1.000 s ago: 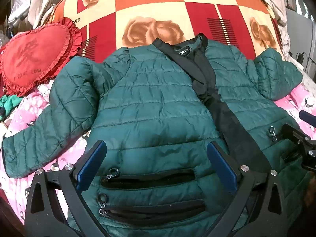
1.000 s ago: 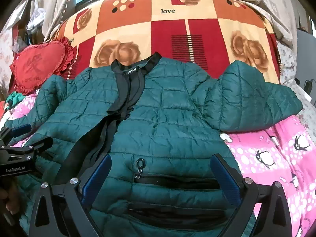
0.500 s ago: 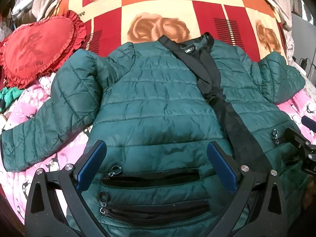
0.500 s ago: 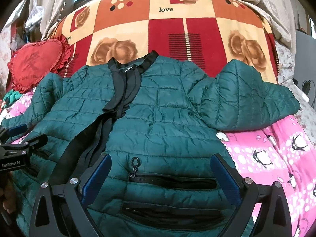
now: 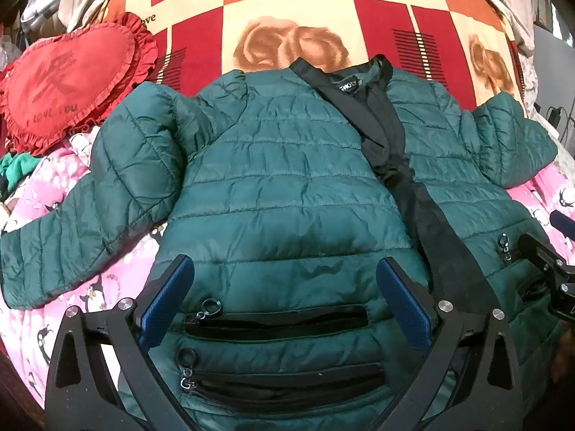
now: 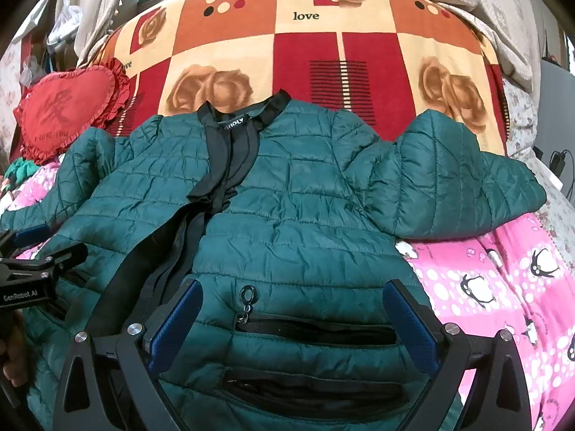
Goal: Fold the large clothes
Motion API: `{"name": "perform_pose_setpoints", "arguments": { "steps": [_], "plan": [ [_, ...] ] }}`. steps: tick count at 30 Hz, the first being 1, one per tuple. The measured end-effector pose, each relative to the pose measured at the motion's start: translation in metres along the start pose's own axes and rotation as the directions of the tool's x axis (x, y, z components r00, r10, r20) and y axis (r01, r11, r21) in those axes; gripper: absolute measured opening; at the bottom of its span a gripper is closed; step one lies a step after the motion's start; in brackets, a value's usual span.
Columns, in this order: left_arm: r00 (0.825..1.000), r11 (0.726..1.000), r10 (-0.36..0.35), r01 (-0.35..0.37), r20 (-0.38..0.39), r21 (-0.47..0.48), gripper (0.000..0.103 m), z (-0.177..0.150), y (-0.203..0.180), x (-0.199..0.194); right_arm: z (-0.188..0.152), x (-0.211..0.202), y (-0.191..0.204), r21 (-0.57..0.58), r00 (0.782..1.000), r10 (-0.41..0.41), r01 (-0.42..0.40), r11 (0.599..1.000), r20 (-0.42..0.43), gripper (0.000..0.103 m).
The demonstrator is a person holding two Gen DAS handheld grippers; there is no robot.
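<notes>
While both the left gripper [image 5: 284, 287] and right gripper [image 6: 291, 309] hover with jaws spread wide, the puffy green quilted jacket [image 5: 287, 186] looks light, soft, slippery; best pinched at hem or sleeve cuffs.

- We see the jacket [image 5: 287, 186] as quilted green cloth with a slight sheen, creased along its stitched rows.
- Its front band [image 5: 442, 251] looks to us like matt black fabric.
- We read the blanket [image 6: 359, 57] as soft, fuzzy cloth.
- The heart cushion [image 5: 68, 79] is ruffled red cloth.
- The left gripper [image 5: 284, 301] shows matt black plastic arms and shiny metal screws.
</notes>
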State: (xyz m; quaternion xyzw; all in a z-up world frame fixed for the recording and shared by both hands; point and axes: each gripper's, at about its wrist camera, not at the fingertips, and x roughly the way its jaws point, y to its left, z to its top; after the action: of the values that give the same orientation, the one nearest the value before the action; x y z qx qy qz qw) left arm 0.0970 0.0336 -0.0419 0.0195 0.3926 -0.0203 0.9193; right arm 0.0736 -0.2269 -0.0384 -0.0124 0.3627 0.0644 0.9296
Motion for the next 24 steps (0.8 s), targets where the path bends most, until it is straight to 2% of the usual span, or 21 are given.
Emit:
{"name": "perform_pose_setpoints", "arguments": {
  "steps": [16, 19, 24],
  "plan": [
    [1.000, 1.000, -0.004, 0.003, -0.008, -0.011, 0.102, 0.0002, 0.0030, 0.0020, 0.0009, 0.0009, -0.0003, -0.002, 1.000, -0.005, 0.005, 1.000, 0.001, 0.100],
    [1.000, 1.000, -0.008, 0.008, -0.013, -0.012, 0.098, 0.0000, 0.0033, 0.0027, 0.0008, 0.0011, -0.0006, -0.003, 1.000, -0.004, 0.004, 1.000, 0.003, 0.100],
    [1.000, 1.000, -0.006, 0.005, -0.017, -0.019, 0.098, -0.0004, 0.0051, 0.0037, 0.0008, 0.0017, -0.0007, -0.002, 1.000, -0.008, 0.008, 1.000, 0.001, 0.100]
  ]
}}
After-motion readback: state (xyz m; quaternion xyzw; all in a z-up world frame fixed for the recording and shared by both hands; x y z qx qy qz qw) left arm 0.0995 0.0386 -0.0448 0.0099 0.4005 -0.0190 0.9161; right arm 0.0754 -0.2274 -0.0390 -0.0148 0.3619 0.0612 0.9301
